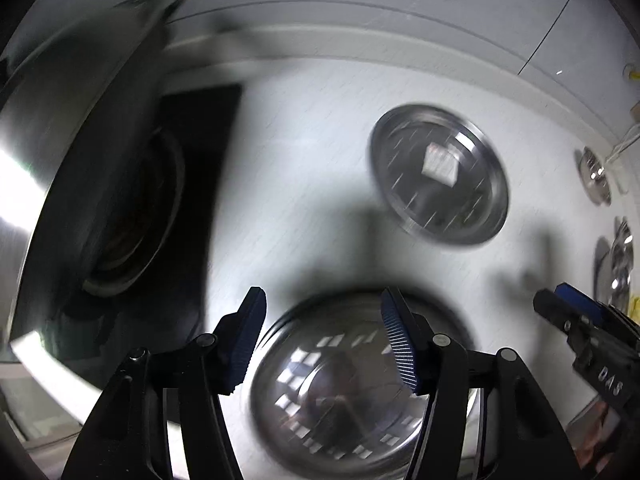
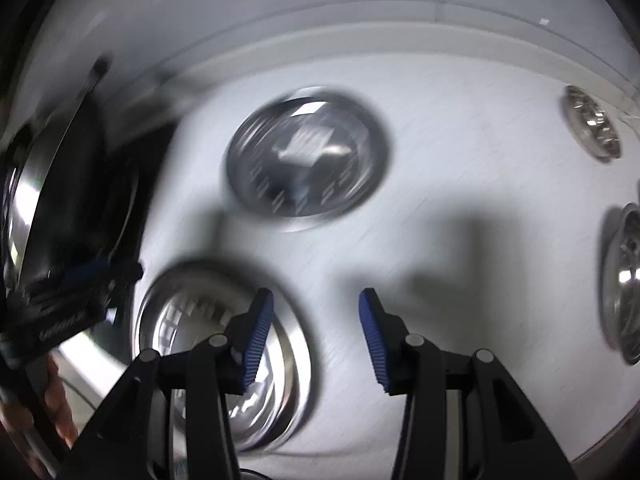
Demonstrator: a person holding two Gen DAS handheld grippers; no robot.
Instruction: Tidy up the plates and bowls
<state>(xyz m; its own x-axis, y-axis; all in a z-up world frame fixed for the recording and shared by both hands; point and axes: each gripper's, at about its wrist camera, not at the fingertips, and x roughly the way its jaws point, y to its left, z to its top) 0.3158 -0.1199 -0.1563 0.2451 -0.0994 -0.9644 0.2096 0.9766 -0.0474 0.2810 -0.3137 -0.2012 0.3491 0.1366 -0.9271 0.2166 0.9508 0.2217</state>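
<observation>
Item 1: my left gripper point(image 1: 323, 336), jaws apart, holding nothing, hanging over the near steel bowl point(image 1: 344, 392) on the white surface point(image 1: 304, 160). Judged reason: lined up to take that bowl by its rim.

Item 2: my right gripper point(image 2: 316, 336), jaws apart, empty, over bare surface just right of the same bowl.

Item 3: flat steel plate point(image 1: 438, 174), farther back, apart from the bowl.

Item 4: two smaller steel dishes at the right edge, one far point(image 2: 592, 128), one nearer point(image 2: 624, 284); details too blurred to tell.

Item 5: large steel pan point(image 1: 80, 140) with a handle, at the left over a dark stove point(image 1: 200, 160).

Status: pieces lie scattered singly; stacking seemingly not yet begun.
</observation>
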